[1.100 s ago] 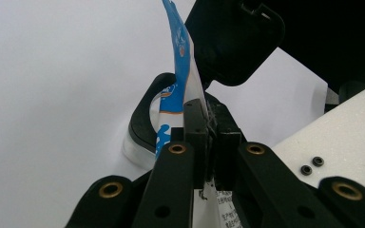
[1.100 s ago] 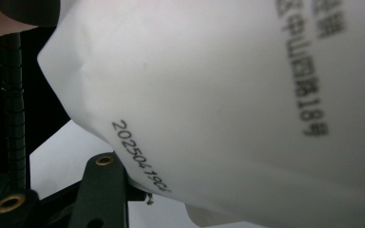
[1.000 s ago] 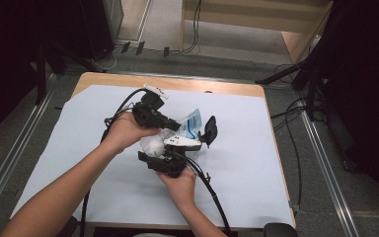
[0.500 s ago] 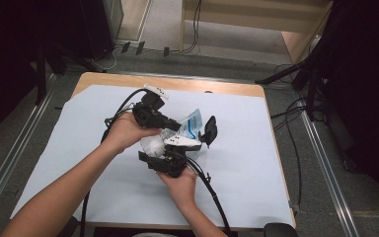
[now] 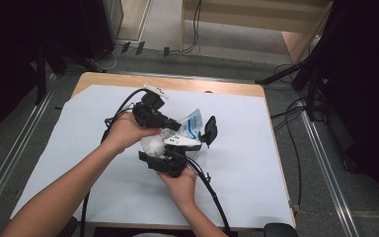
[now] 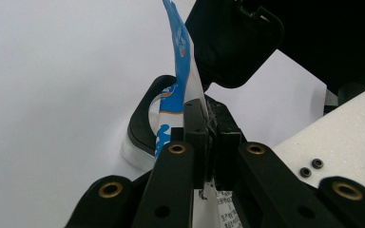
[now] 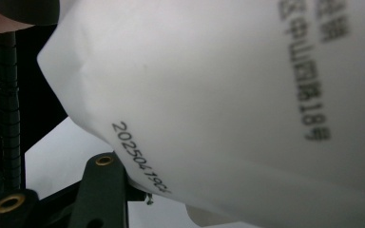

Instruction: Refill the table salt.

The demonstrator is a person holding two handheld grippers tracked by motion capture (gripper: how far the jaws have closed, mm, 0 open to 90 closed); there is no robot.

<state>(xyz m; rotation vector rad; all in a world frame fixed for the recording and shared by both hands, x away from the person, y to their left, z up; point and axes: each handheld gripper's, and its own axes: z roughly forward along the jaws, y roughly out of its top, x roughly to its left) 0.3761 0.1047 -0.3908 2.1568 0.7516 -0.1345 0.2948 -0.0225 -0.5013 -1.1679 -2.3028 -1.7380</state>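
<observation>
Right now I hold both tools over the middle of the table [image 5: 256, 207], which is covered with a pale sheet, and a small white pouch [image 5: 192, 122] with blue print hangs between them, lifted clear of the surface. My left gripper [image 6: 208, 124] has its 2 jaws pressed together on a thin edge of that pouch; in the left gripper view the blue and white film stands up straight out of the closed pads and runs on past them toward the top. In the high view the left gripper [image 5: 170, 124] comes in from the left, with my left hand [image 5: 123, 133] wrapped around its body and its cable looping back over the sheet. My right hand [image 5: 180, 183] holds the right gripper [image 5: 190, 145] just below and in front of the left one, its jaws pointing up at the lower part of the pouch. In the right gripper view the white back of the pouch [image 7: 228, 99], with black printed characters and a date code, lies right against the camera and over the jaws, so I cannot tell whether the pads press on it or merely stand around it.
</observation>
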